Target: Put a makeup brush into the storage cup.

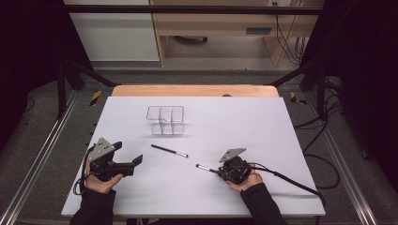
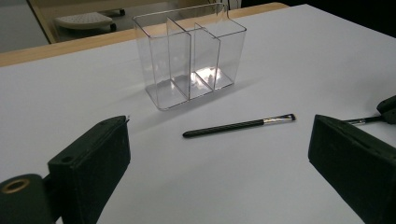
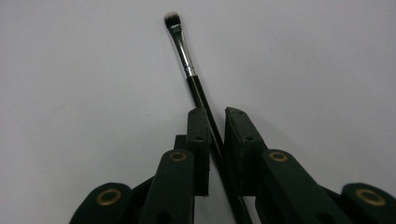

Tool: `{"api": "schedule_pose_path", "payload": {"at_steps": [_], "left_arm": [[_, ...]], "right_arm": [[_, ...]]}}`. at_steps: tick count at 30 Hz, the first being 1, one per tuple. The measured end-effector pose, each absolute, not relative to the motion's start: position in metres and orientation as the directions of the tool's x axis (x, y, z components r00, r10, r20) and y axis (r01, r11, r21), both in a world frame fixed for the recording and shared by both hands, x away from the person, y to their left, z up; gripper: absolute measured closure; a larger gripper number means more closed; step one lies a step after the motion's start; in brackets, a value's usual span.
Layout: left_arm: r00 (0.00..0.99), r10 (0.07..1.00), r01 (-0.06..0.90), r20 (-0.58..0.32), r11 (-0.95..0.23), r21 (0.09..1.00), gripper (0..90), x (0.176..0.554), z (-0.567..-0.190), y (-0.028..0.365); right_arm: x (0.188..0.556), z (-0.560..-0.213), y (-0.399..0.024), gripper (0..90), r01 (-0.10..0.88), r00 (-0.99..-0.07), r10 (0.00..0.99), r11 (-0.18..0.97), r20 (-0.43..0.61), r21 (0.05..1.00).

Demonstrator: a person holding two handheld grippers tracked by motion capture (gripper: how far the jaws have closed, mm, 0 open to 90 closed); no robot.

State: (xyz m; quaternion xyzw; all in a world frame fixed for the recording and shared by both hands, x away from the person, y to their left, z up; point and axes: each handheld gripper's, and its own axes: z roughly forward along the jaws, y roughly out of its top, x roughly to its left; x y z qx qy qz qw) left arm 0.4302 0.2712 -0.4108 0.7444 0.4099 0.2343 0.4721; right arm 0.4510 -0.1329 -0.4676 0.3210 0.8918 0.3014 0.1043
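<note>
Gripping unmarked brush (image 3: 187, 65), right claw (image 3: 215, 116)

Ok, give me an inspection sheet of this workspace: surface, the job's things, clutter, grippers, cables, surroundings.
Surface: white table top, flat, on a wooden table.
Job's things: clear organizer with three compartments, upright, nothing in it; one brush lying flat in front of it; second brush held by its handle, bristle end pointing away from the jaws.
Clutter: nothing seen.
Grippers: left gripper open, holding nothing, aimed toward the organizer; right gripper shut on the second brush.
Cables: black cable trailing from the right gripper across the table top's right corner.
Surroundings: black frame, grey floor, wooden furniture behind.
</note>
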Motion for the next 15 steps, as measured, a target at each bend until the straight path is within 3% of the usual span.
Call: {"api": "schedule_pose_path", "payload": {"at_steps": [15], "left_arm": [[0.554, 0.832, 0.39, -0.042, -0.215, 0.895, 5.0, 0.43, -0.4106, 0.2707]], "right_arm": [[0.4448, -0.4678, -0.1313, 84.3, 0.558, -0.737, 0.674, 0.569, 0.047, 0.603]]}}
